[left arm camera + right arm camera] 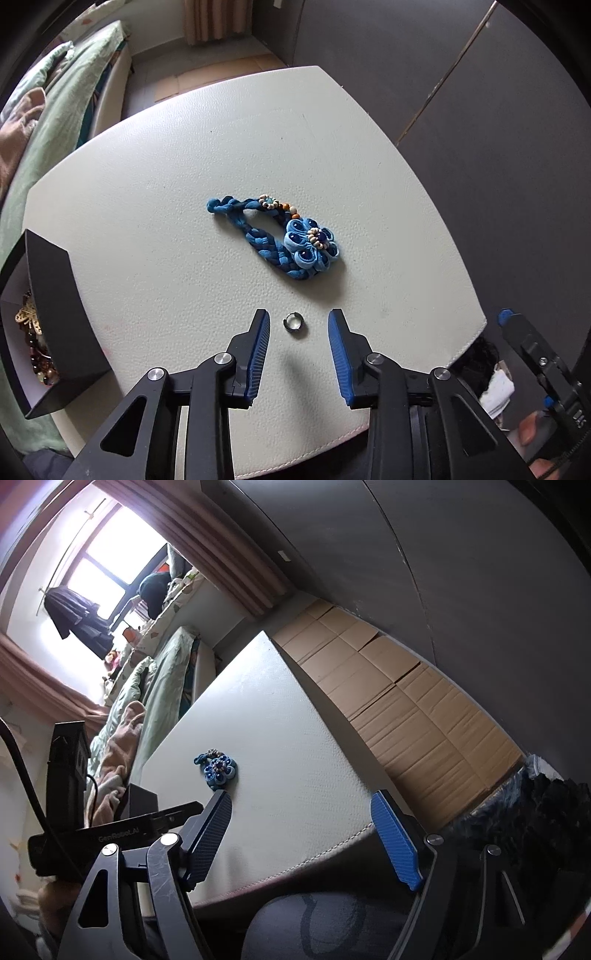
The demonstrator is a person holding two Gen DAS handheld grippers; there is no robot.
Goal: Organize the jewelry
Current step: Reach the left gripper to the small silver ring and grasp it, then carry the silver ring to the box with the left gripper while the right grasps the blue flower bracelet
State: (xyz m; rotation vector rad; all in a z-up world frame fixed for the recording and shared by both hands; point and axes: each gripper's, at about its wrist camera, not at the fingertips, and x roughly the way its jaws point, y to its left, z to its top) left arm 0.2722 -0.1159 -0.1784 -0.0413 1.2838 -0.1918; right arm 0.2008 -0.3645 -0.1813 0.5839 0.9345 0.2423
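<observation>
My left hand-held gripper [298, 325] is hanging partly open over the cream surface [147, 221], its pads either side of a small ring [293, 324], not touching it; a blue bracelet [284, 236] is lying beyond; a black box [55, 317] is sitting at the left edge; my right hand-held gripper [301, 812] is standing wide, empty; a bed [155, 686] and window [107, 561] are showing behind.

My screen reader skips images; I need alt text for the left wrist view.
The open left gripper brackets a small silver ring on a white table. Beyond lies a blue braided fabric bracelet; a black jewelry box sits at left.
</observation>
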